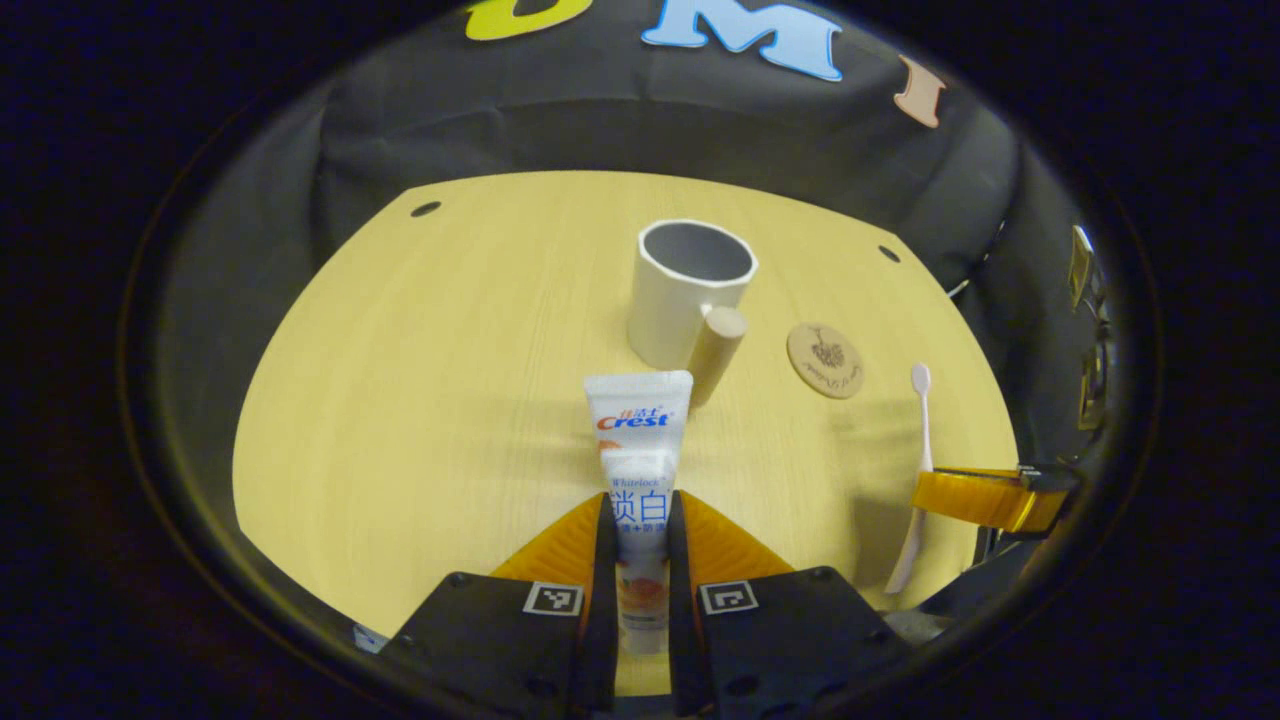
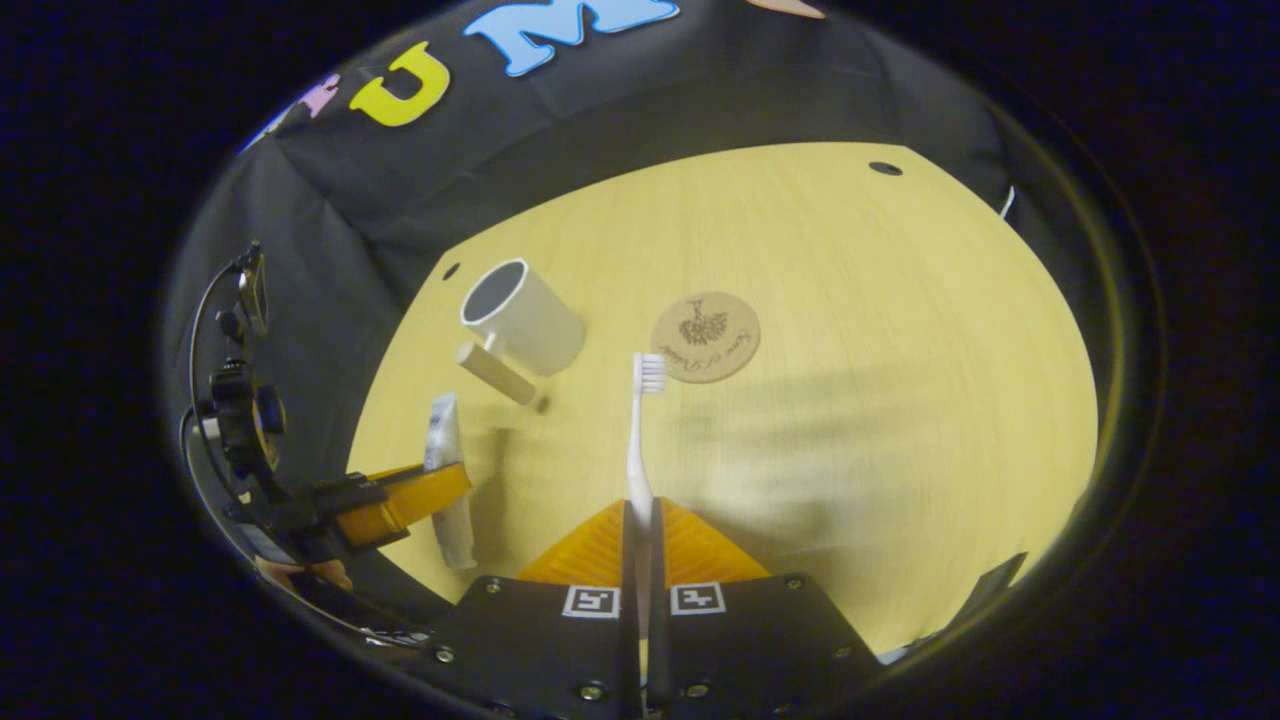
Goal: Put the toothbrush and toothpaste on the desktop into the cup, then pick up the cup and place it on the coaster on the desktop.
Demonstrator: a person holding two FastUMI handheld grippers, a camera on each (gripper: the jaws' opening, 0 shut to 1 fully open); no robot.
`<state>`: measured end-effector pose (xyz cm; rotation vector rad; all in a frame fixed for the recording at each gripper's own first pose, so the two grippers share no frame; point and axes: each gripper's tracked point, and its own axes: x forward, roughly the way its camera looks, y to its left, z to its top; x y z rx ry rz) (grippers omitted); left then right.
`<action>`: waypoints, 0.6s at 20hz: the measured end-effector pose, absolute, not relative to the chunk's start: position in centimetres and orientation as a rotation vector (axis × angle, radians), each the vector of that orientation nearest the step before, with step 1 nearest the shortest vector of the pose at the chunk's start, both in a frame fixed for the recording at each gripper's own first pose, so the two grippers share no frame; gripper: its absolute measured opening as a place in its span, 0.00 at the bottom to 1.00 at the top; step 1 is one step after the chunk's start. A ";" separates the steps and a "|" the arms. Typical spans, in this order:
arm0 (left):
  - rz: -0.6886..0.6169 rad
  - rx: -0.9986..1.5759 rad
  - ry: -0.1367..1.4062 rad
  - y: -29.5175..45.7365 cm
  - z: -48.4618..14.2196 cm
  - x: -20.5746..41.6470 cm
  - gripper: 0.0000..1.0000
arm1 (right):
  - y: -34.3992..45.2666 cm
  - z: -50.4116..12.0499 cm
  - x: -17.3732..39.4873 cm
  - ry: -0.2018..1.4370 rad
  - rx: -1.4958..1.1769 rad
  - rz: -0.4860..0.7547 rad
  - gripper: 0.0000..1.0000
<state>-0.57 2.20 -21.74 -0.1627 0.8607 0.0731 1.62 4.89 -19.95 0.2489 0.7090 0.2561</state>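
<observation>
While the left gripper (image 1: 640,540) points across the desktop (image 1: 420,400), its two fingers press on both sides of the toothpaste (image 1: 638,440). They are closed tight on the lower part of the tube, and the flat end of the tube sticks out forward, up off the wood. Seen from the right gripper view, the same tube hangs in that gripper near the left edge of the desktop.

Nearby, the right gripper (image 2: 640,540) has its two fingers squeezed almost fully together on the handle of the toothbrush (image 2: 640,440). The brush points forward, with its bristle end out in front, above the wood. From the left gripper view, the toothbrush stands up and down in that gripper near the right edge.

Farther off, the cup (image 1: 690,290) stands upright near the middle of the desktop, toward the far edge. Its round wooden handle sticks out toward the near side. The coaster (image 1: 825,360) lies flat just beside the cup, on its right, not touching it.
</observation>
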 end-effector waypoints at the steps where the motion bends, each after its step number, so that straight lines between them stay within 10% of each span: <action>1: 0.079 -0.172 0.828 2.4 -20.9 0.1 0.29 | 5.1 -19.2 1.7 0.680 0.249 0.266 0.04; 12: 0.087 -0.199 0.418 5.9 -9.6 7.1 0.29 | 6.7 -13.3 1.6 0.486 0.275 0.338 0.04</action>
